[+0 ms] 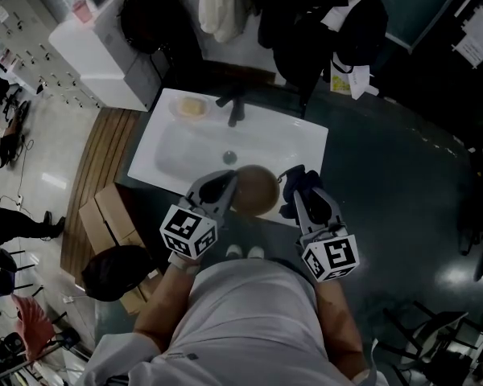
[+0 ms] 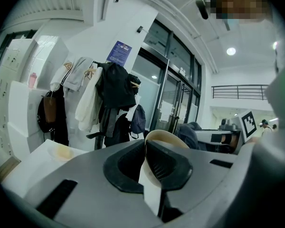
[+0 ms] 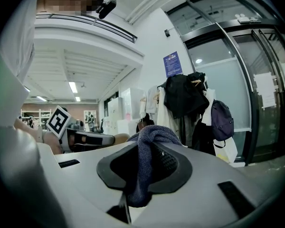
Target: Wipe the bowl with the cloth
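**Figure: both tools over the sink, head view and the two gripper views.** Nearest the camera, the person's forearms are reaching forward from a light-coloured top, each hand carrying one tool. Two white shoe tips (image 1: 245, 252) are showing on the dark floor between them.

The left tool (image 2: 146, 169) is pinching the rim of the bowl (image 1: 256, 190). In the left gripper view its black pads are lying on either side of the thin, pale wall, one inside and one outside. The tan bowl is hanging in the air over the near edge of the sink (image 1: 310, 139), tipped on its side between the two tools.

The right tool (image 3: 138, 175) is clamping the cloth (image 3: 151, 144), a dark blue knitted bunch that is bulging up past its jaw tips. In the head view the cloth is sitting just beside the bowl's right edge. Whether the two are touching cannot be told.

Beyond them, the white sink basin is lying with a dark faucet (image 1: 235, 108) at its far rim. A yellowish lump (image 1: 191, 107) is resting on the far left corner.

To the left, cardboard boxes (image 1: 106, 215) and a black bag (image 1: 117, 272) are sitting on the floor.

Farthest off, dark and pale coats (image 2: 115, 87) are hanging on a rack, and a white cabinet (image 1: 105, 51) is standing to their left.
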`<state>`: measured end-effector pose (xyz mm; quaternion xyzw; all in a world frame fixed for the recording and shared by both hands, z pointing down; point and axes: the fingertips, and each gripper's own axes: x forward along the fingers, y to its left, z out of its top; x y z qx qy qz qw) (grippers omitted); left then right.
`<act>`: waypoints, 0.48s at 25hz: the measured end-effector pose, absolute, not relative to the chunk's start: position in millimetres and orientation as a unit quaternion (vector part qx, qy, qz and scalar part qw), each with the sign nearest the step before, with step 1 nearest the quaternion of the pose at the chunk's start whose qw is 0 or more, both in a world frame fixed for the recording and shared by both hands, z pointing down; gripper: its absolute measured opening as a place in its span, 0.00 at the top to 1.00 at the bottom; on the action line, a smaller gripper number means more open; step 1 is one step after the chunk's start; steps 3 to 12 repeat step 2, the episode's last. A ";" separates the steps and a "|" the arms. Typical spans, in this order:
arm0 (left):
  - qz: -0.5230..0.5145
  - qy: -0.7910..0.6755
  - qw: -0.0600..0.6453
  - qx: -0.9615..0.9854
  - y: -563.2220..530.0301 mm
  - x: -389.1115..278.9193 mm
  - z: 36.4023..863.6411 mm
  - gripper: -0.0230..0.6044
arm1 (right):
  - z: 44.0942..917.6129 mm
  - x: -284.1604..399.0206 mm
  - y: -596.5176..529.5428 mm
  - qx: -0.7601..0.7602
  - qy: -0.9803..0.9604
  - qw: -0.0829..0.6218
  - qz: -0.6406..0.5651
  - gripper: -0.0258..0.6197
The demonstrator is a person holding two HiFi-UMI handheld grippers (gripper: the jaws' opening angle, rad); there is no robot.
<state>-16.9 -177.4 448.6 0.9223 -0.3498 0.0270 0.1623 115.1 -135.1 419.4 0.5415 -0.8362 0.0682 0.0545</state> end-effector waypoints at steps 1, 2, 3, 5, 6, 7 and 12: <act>0.027 -0.350 0.163 0.922 -177.5 -18.0 448.8 0.93 | 419.9 114.5 -135.5 0.542 -0.836 0.055 0.069 0.86; 0.027 -0.351 0.163 0.922 -177.5 -19.0 449.0 0.93 | 420.3 113.9 -135.8 0.543 -0.835 0.056 0.069 0.86; 0.027 -0.351 0.163 0.922 -177.5 -19.0 449.0 0.93 | 420.3 113.9 -135.8 0.543 -0.835 0.056 0.069 0.86; 0.027 -0.351 0.163 0.922 -177.5 -19.0 449.0 0.93 | 420.3 113.9 -135.8 0.543 -0.835 0.056 0.069 0.86; 0.027 -0.351 0.163 0.922 -177.5 -19.0 449.0 0.93 | 420.3 113.9 -135.8 0.543 -0.835 0.056 0.069 0.86; 0.027 -0.351 0.163 0.922 -177.5 -19.0 449.0 0.93 | 420.3 113.9 -135.8 0.543 -0.835 0.056 0.069 0.86; 0.027 -0.351 0.163 0.922 -177.5 -19.0 449.0 0.93 | 420.3 113.9 -135.8 0.543 -0.835 0.056 0.069 0.86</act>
